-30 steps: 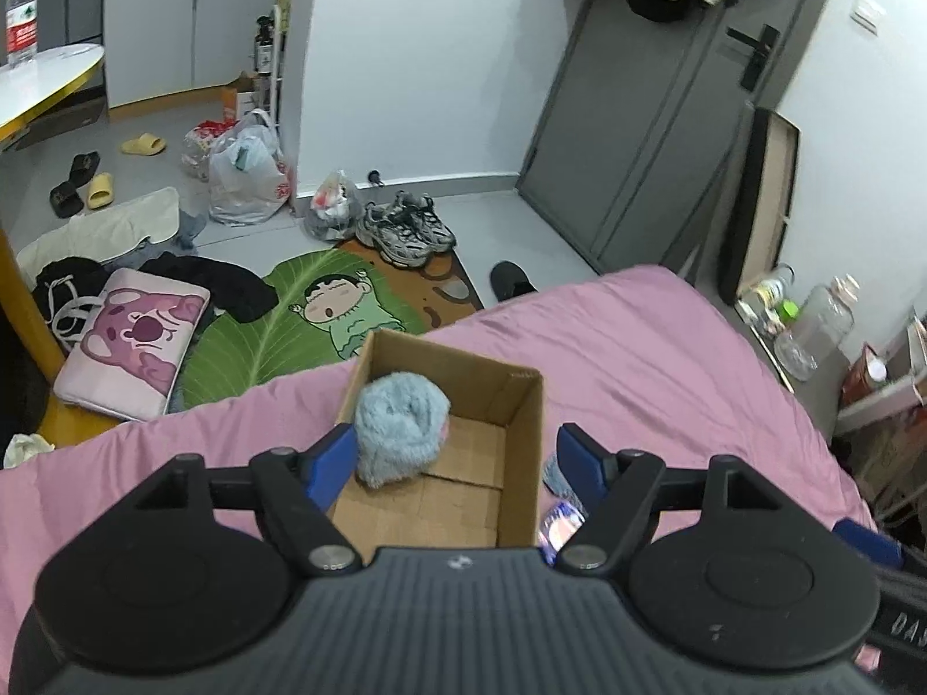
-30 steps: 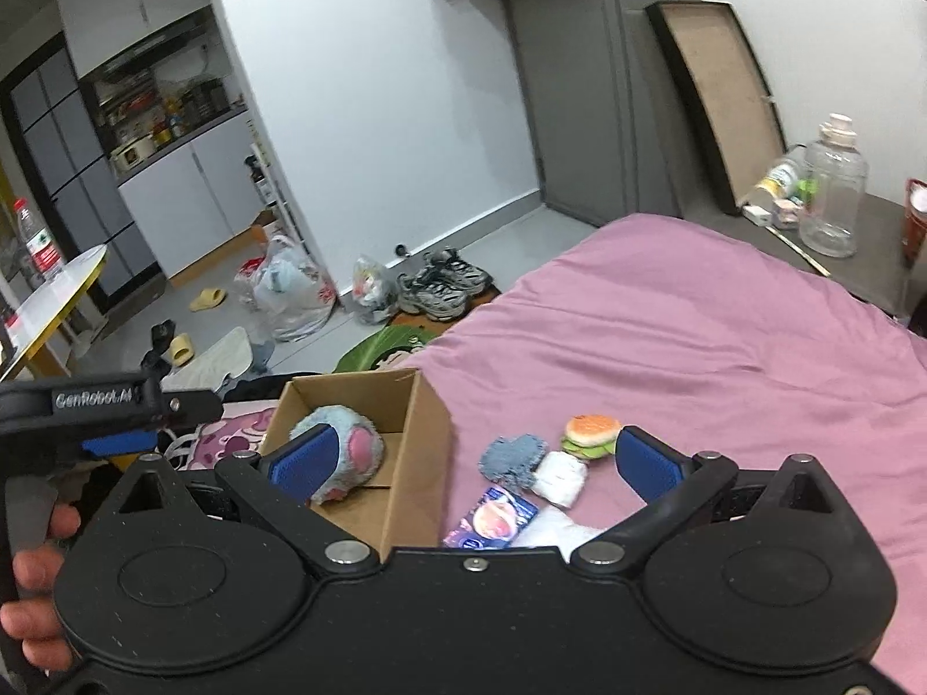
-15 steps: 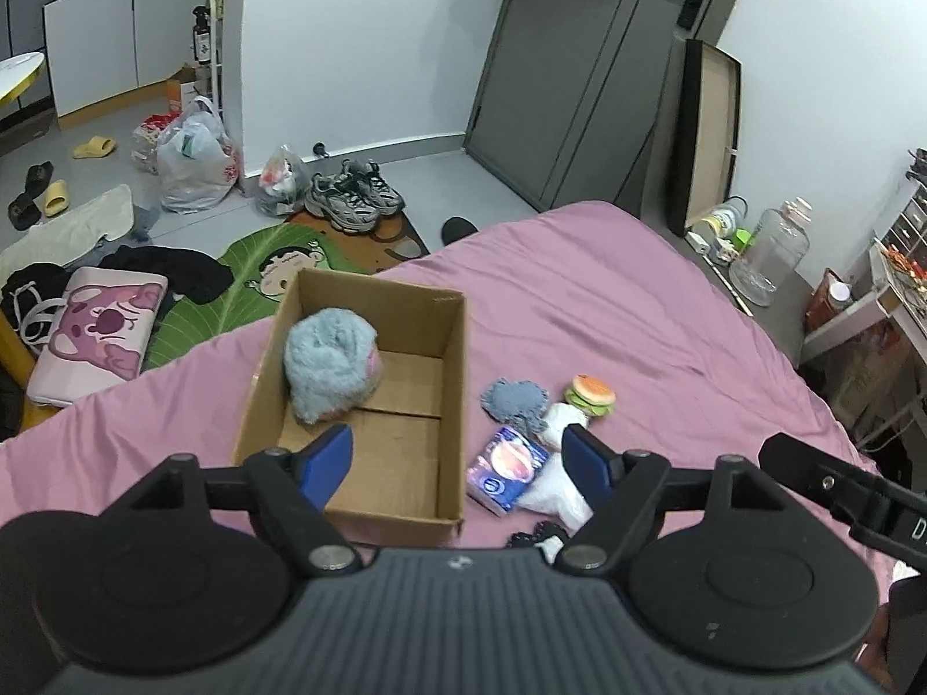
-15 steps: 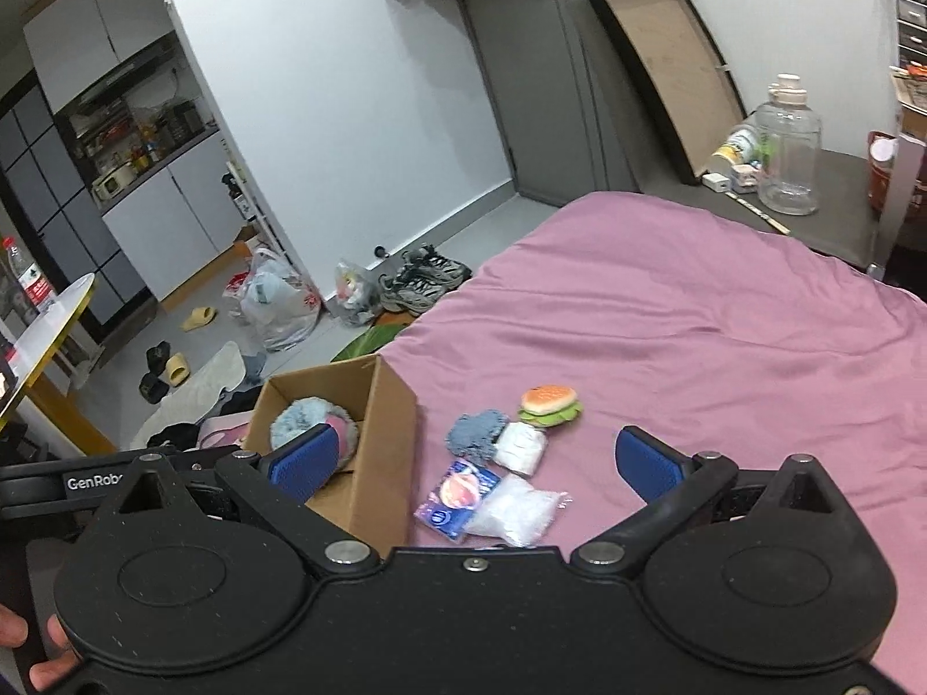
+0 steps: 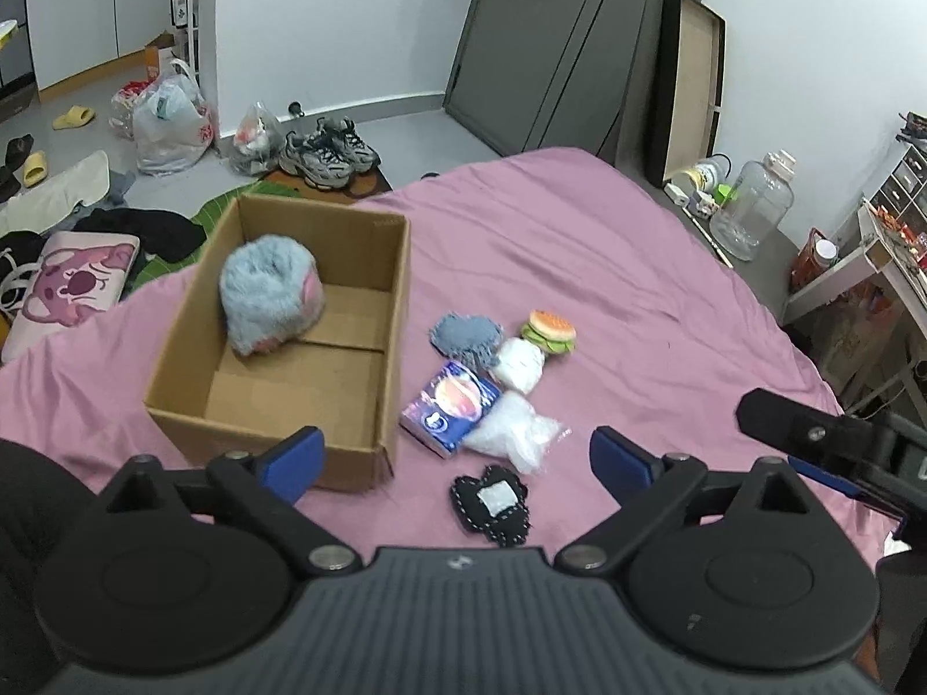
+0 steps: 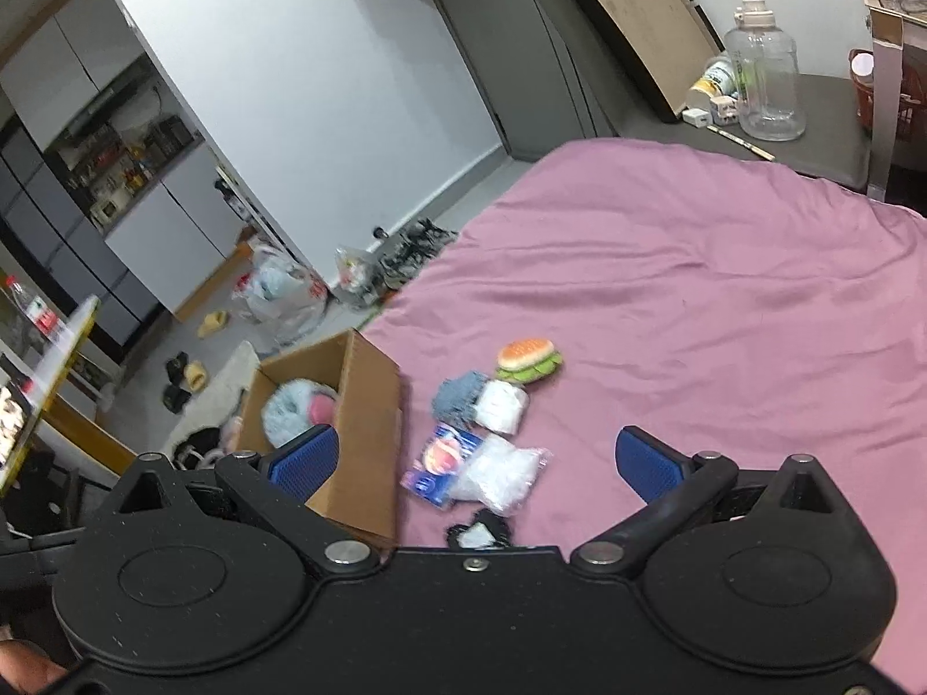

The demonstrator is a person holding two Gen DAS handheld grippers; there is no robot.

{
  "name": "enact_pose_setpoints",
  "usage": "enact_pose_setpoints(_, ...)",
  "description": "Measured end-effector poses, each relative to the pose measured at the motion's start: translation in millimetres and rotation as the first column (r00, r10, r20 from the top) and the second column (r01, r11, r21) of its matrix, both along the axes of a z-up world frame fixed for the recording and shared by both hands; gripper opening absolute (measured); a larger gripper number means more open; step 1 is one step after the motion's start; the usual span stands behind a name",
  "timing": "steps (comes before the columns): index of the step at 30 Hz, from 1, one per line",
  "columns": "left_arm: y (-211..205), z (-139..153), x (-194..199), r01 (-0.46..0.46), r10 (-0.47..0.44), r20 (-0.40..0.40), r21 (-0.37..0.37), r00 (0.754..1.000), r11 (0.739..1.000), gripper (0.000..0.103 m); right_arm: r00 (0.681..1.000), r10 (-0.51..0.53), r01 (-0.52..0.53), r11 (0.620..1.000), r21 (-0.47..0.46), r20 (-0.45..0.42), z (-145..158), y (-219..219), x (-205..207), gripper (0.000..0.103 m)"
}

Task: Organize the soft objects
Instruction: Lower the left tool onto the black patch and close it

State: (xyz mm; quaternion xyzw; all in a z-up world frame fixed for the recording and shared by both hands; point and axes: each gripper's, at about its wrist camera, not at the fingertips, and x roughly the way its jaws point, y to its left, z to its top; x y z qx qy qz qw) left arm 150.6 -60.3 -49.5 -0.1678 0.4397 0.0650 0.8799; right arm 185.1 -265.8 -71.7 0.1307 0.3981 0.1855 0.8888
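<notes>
An open cardboard box (image 5: 394,301) (image 6: 371,405) sits on the pink bed with a fluffy blue plush (image 5: 266,292) (image 6: 298,408) inside. To its right lie a grey-blue heart pad (image 5: 466,336), a burger toy (image 5: 549,331) (image 6: 528,359), a white soft piece (image 5: 518,369), a tissue pack (image 5: 452,408) (image 6: 440,463), a clear bag of stuffing (image 5: 513,434) (image 6: 501,472) and a black patch (image 5: 492,501). My left gripper (image 5: 457,460) is open and empty, held above the black patch. My right gripper (image 6: 472,457) is open and empty, near the tissue pack.
The pink bed (image 5: 608,266) extends far right. The floor beyond holds shoes (image 5: 327,153), plastic bags (image 5: 168,127), a pink pillow (image 5: 72,284) and slippers. A large water jug (image 5: 750,208) (image 6: 765,87) stands on a side table. The right gripper's body (image 5: 828,440) shows at the right edge.
Both grippers have pulled back and shifted right, away from the box. The loose items beside the box have come fully into view. The blue plush stays in the box.
</notes>
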Motion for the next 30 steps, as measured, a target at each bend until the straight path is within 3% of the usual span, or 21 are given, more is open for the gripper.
enact_pose_setpoints(8,-29.3,-27.2,5.0,0.029,-0.029,-0.052,-0.001,0.998,1.000,0.099,0.999,-0.036,0.037,0.999,0.010,-0.038,-12.4,-14.2,10.8,0.103)
enact_pose_setpoints(21,-54.8,-66.6,9.1,-0.024,0.024,-0.031,-0.026,0.999,0.999,0.096,0.995,-0.059,0.066,0.993,0.093,-0.084,-28.4,-40.8,22.7,0.103)
enact_pose_setpoints(24,-59.3,-75.9,11.5,-0.038,0.037,-0.020,-0.032,0.999,0.999,0.090,0.993,-0.044,0.058,0.990,0.132,-0.105,-35.2,-43.2,28.1,0.103)
enact_pose_setpoints(26,-60.6,-84.1,14.2,-0.052,0.051,-0.035,-0.040,0.998,0.998,0.079,0.991,-0.049,0.065,0.990,0.123,-0.128,-42.5,-42.0,32.6,0.102)
enact_pose_setpoints(30,-59.9,-104.4,21.2,-0.090,0.086,-0.082,-0.049,0.993,0.995,0.069,0.984,-0.027,0.050,0.990,0.131,-0.174,-55.8,-36.1,40.0,0.093)
